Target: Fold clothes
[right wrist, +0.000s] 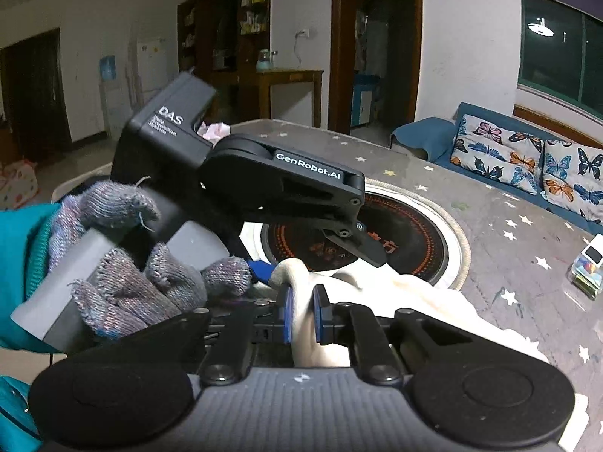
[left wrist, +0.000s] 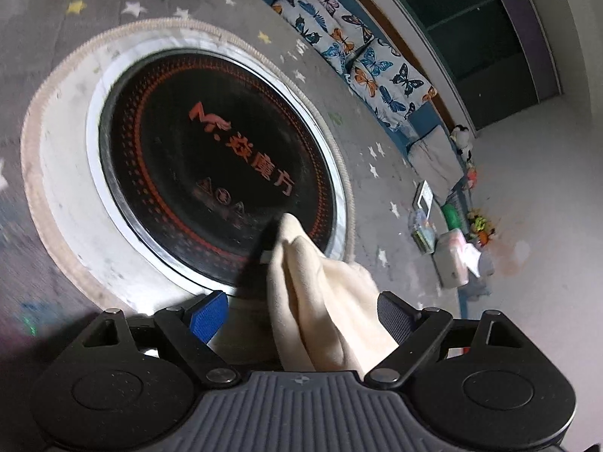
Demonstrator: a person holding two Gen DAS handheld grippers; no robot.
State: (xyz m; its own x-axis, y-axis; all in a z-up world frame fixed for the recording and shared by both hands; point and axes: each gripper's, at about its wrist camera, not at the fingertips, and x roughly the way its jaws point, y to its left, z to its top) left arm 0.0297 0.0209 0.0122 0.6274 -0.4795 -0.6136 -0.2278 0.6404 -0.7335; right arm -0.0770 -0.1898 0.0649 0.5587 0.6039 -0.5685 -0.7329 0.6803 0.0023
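A cream-coloured garment [left wrist: 320, 293] rises in a bunched fold between the jaws of my left gripper [left wrist: 301, 312], which stand wide apart with the cloth loose between them. In the right wrist view my right gripper [right wrist: 301, 312] is shut on a fold of the same cream garment [right wrist: 407, 297], which trails to the right over the table. The left gripper's body [right wrist: 286, 184] hangs just above and ahead of it, held by a gloved hand [right wrist: 143, 263], its black finger [right wrist: 358, 245] over the cloth.
The grey star-patterned tablecloth [left wrist: 56, 256] covers a table with a round black inset hob [left wrist: 211, 158] ringed in white. A sofa with butterfly cushions [right wrist: 527, 165] stands to the right. Small packets [right wrist: 588, 267] lie near the table edge; a tissue pack [left wrist: 456, 256] and toys lie beyond.
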